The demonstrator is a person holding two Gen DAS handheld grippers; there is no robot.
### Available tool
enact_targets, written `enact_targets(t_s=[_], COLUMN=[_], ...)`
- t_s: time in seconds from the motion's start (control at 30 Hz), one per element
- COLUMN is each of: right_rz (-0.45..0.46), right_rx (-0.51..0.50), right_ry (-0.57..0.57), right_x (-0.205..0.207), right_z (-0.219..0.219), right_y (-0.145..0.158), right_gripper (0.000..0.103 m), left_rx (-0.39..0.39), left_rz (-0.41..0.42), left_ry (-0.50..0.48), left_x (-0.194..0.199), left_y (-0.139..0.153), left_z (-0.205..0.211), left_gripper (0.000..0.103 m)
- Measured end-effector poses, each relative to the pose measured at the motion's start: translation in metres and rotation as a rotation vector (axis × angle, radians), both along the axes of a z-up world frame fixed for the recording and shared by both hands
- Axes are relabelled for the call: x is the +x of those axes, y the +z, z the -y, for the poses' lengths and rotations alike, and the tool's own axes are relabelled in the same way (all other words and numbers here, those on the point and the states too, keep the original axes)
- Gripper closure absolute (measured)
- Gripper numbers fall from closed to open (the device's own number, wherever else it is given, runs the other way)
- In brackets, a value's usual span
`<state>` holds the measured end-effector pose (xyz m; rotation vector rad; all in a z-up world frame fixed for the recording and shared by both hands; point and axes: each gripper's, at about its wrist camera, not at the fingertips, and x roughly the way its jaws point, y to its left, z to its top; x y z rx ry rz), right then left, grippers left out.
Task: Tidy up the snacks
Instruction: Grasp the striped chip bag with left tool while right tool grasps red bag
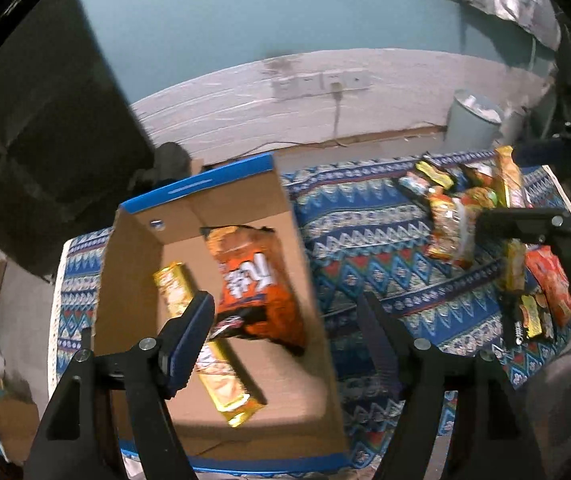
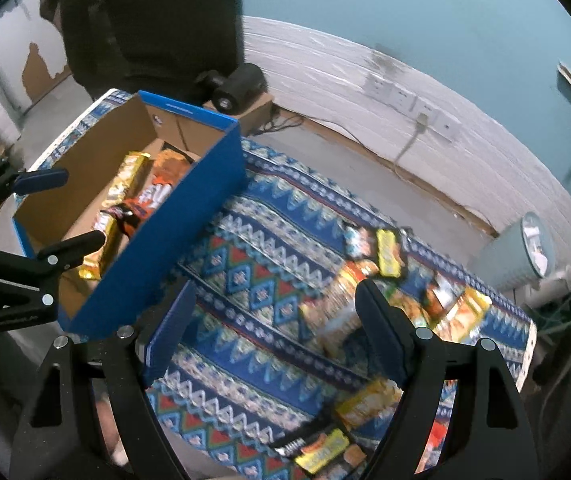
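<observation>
With two snacks already in the box (image 1: 221,432), both grippers' jaws were seen open and empty, so the right gripper (image 2: 273,328) was best lowered squarely over one packet in the pile (image 2: 437,304) on the surface.

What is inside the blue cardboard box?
Two snacks lie in the box: an orange bag resting partly on a long yellow packet. The packet's middle is covered by the bag and a gripper finger.

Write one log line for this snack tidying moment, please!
left gripper: open, empty | right gripper: open, empty | box: two snacks
</observation>
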<state>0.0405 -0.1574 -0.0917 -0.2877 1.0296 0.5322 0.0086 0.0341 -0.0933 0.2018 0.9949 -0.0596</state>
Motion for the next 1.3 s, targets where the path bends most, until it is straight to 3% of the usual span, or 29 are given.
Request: enact_targets(t_s=[0.33, 0.87, 1.17, 1.3], right_rz=[-0.023, -0.113, -0.217, -0.285], right_rx=[-0.001, -0.007, -0.035, -0.052], right_ry=[-0.126, -0.336, -0.418, -0.47], right_x=[-0.001, -0.014, -0.021, -0.026], right_z=[0.076, 0.183, 0.216, 0.23], right_y=[-0.011, -0.055, -0.099, -0.125], right_gripper=[0.021, 0.021, 0.021, 0.021], left_rx=[-0.014, -0.014, -0.064, -0.048], left_rz=[-0.068, -0.156, -0.228, -0.248], left_ry=[-0.107, -0.221, -0.231, -0.234], left_x=[0.008, 0.02, 0.03, 0.035], left_y=[-0.006, -0.027, -0.052, -0.065], left_z=[0.061, 0.134, 0.156, 0.164], left_gripper=[0.028, 0.028, 0.028, 0.028])
